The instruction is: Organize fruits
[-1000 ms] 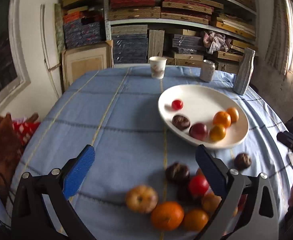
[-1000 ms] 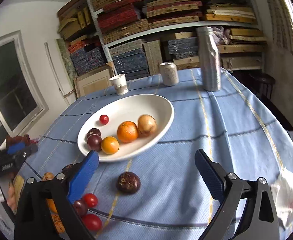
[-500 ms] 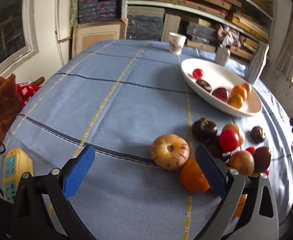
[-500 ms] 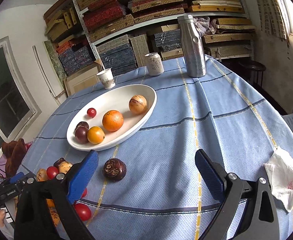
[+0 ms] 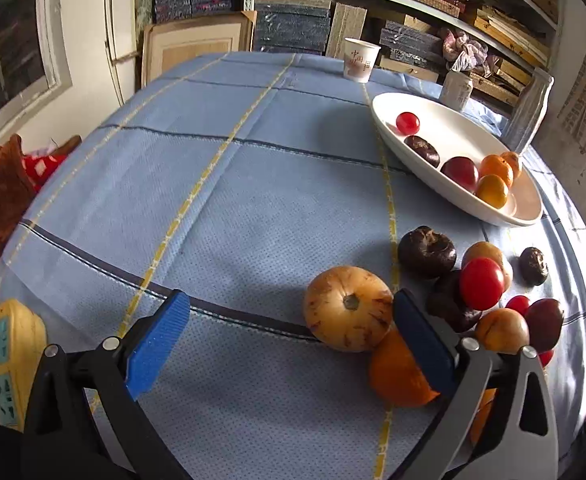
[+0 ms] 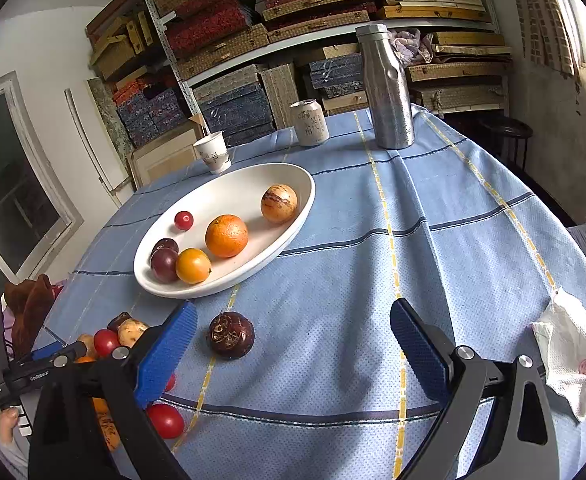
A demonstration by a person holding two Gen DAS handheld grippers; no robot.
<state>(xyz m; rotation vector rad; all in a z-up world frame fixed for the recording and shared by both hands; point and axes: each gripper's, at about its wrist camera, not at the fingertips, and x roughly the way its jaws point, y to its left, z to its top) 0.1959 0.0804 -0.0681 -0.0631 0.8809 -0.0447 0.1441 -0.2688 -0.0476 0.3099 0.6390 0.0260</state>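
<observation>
2 open grippers over a table of fruit

The left gripper (image 5: 289,340) is wide open and holds nothing; a yellow round fruit (image 5: 347,308) sits just inside its right finger, in a pile of loose fruit. The right gripper (image 6: 291,344) is wide open too, with a dark fruit (image 6: 230,335) between its fingers on the blue cloth (image 6: 373,248). The white bowl (image 6: 293,224) holds 6 fruits.
</observation>
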